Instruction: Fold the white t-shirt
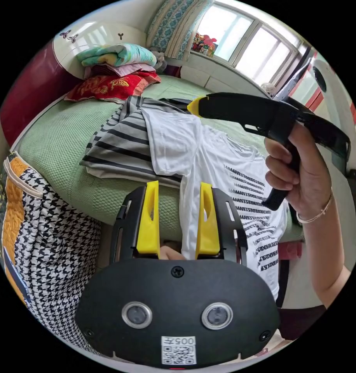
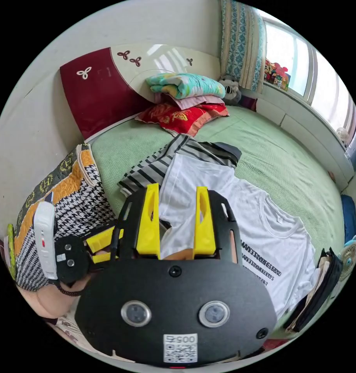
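While the white t-shirt lies spread flat on the green bed, its printed front up and one sleeve overlapping the striped shirt beside it, the left hand-held gripper hovers at the bed's near edge with its yellow jaws spread, a hanging fold of the t-shirt between them but not pinched. The right hand-held gripper, held in a hand, hangs above the t-shirt with its jaws spread too, and a houndstooth cushion stands beside the bed.

My right gripper hides the white t-shirt's lower sleeve; its chest print stays too blurred to read.
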